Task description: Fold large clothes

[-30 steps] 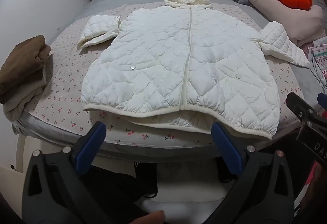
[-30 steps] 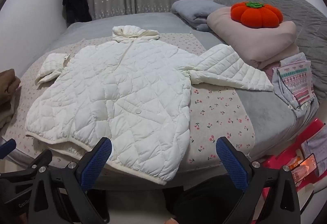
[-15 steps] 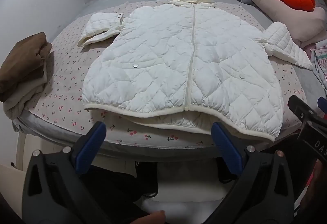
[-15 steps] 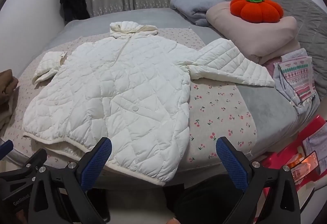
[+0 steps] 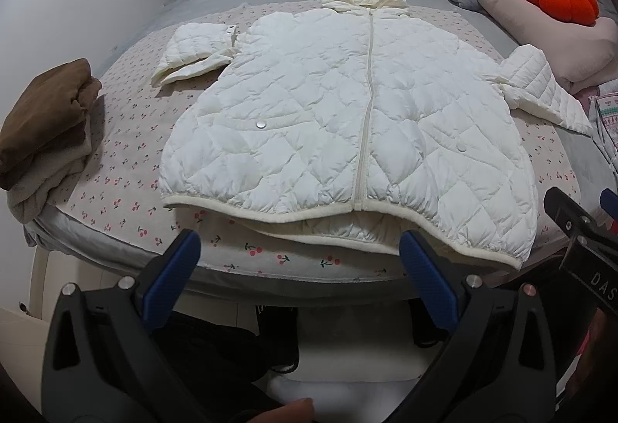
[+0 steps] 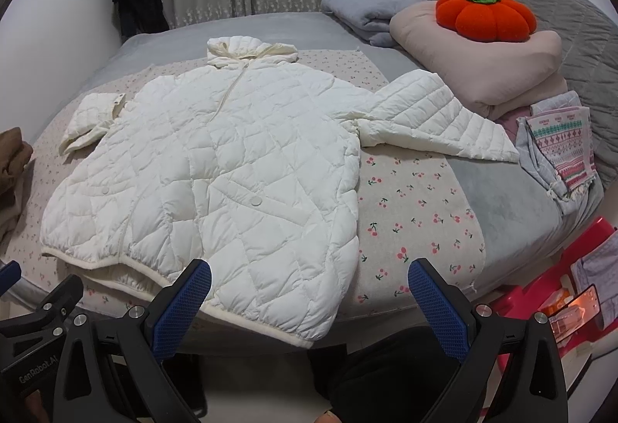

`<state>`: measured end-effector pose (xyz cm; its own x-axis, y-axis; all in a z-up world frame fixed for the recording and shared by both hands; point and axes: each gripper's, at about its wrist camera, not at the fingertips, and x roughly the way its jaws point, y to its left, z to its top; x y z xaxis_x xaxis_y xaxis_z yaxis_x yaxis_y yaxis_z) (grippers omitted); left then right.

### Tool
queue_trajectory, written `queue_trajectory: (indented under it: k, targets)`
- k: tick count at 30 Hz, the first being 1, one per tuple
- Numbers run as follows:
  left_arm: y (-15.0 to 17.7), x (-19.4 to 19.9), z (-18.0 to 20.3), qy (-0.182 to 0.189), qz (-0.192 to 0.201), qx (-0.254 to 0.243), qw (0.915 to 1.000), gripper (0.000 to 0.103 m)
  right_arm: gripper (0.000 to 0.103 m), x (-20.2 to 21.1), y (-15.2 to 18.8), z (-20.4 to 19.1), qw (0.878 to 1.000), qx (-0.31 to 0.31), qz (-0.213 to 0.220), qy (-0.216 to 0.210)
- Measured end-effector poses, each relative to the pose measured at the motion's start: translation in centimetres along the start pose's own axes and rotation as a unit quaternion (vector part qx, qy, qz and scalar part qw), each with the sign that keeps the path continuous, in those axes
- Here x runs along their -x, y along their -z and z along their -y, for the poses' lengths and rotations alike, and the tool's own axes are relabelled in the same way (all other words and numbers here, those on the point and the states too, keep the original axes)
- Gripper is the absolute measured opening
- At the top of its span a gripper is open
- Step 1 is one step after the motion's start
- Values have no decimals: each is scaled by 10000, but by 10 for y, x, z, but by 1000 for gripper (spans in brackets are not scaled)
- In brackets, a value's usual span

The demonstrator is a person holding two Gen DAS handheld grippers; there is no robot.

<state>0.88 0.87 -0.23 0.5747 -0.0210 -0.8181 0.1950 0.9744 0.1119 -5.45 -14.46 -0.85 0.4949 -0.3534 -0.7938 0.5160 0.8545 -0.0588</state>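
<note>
A white quilted hooded jacket (image 5: 347, 121) (image 6: 216, 168) lies flat and zipped on the cherry-print sheet (image 5: 116, 191) (image 6: 417, 206), hem toward me, hood at the far end. Its left sleeve (image 5: 193, 52) is bent short; its right sleeve (image 6: 432, 118) stretches out toward the pillows. My left gripper (image 5: 299, 253) hangs open just off the bed's near edge, below the hem. My right gripper (image 6: 309, 284) is open too, its left pad (image 6: 185, 299) in front of the hem's right corner, touching nothing. The right gripper's body (image 5: 579, 237) shows at the left view's right edge.
Folded brown and beige clothes (image 5: 42, 125) sit at the bed's left edge. A pink pillow (image 6: 483, 67) with an orange pumpkin cushion (image 6: 486, 15), a grey blanket (image 6: 370, 9) and patterned cloth (image 6: 560, 145) crowd the right side. Red items (image 6: 560, 303) lie on the floor at right.
Both grippers have edged slightly closer to the bed and shifted a little; the jacket lies as before. Both stay open.
</note>
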Motion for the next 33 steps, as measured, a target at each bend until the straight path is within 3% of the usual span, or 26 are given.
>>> queue_trajectory:
  k: [33]
  targets:
    - [-2,-6,-11,-94,-27,196,9998,102,103,-2,-1,-3,9999,69,-78,-39]
